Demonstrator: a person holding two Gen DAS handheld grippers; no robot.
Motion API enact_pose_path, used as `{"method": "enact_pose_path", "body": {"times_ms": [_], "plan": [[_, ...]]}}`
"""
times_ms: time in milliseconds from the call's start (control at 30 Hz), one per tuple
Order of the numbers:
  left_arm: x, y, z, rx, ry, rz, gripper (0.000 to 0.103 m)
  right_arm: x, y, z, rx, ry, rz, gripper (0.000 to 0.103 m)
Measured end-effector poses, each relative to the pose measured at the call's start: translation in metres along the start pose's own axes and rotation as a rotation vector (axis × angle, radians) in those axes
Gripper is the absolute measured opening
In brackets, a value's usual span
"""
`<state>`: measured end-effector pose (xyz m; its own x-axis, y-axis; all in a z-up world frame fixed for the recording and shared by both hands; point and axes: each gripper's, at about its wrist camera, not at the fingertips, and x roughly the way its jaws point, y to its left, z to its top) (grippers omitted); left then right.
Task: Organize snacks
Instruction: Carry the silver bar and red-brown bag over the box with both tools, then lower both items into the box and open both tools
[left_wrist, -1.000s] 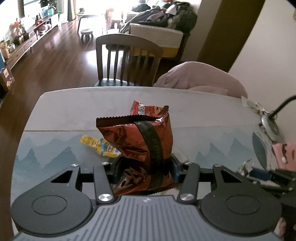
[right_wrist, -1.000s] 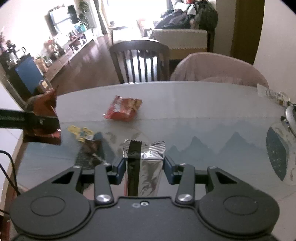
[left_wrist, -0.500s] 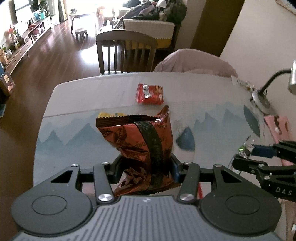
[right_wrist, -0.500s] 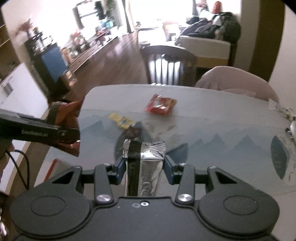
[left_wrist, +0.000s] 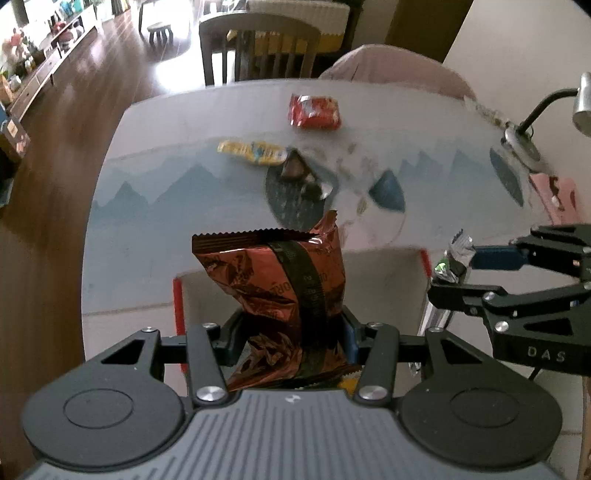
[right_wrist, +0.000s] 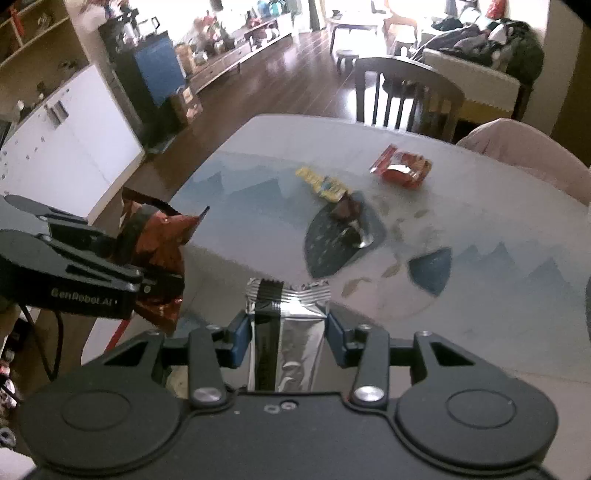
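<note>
Table (left_wrist: 155, 206): It is below and in front of both your claws. It has a blue mountain picture on top.
Box (left_wrist: 388, 280): A pale box with red edges sits right under your left claw, at the near edge of the table.
Wooden chair (right_wrist: 406, 96): It stands far in front of your claws, at the other side of the table.
Left claw (left_wrist: 291, 328): You are squeezing it on the brown snack bag. It hangs over the box.
Right claw (right_wrist: 288, 336): You are squeezing it on the silver snack packet. It is just beside your left claw.
Brown snack bag (left_wrist: 273, 280): It stands up between your left claw's fingers, with the zigzag edge on top.
Silver snack packet (right_wrist: 291, 332): It stands up between your right claw's blue pads (right_wrist: 240, 341). A dark stripe runs down it.
Red snack bag (left_wrist: 316, 112): It lies flat on the table, far in front of your left claw.
Yellow snack packet (left_wrist: 253, 150): It lies on the table, nearer to your claw than the red bag.
Small dark wrapper (left_wrist: 295, 171): It touches the end of the yellow packet, on a dark round patch.
</note>
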<state>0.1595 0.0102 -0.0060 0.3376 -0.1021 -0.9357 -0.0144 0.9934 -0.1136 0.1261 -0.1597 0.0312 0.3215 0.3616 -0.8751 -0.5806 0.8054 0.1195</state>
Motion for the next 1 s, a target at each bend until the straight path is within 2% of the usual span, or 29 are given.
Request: {"method": "enact_pose_path", "body": {"times_ms": [367, 500, 733, 1000], "plan": [[0.041, 0.02, -0.042, -0.051, 0.113, -0.01, 0.049, 0.057, 0.027, -0.022, -0.043, 0.146, 0.004, 0.042], [0.058, 0.024, -0.051, -0.056, 0.139, 0.016, 0.049, 0.078, 0.035, -0.027, -0.063, 0.199, 0.002, 0.042], [0.086, 0.029, -0.055, -0.065, 0.211, 0.034, 0.049, 0.113, 0.046, -0.025, -0.09, 0.274, 0.003, 0.042], [0.09, 0.027, -0.046, -0.074, 0.232, 0.048, 0.049, 0.139, 0.046, -0.026, -0.084, 0.31, 0.011, 0.042]]}}
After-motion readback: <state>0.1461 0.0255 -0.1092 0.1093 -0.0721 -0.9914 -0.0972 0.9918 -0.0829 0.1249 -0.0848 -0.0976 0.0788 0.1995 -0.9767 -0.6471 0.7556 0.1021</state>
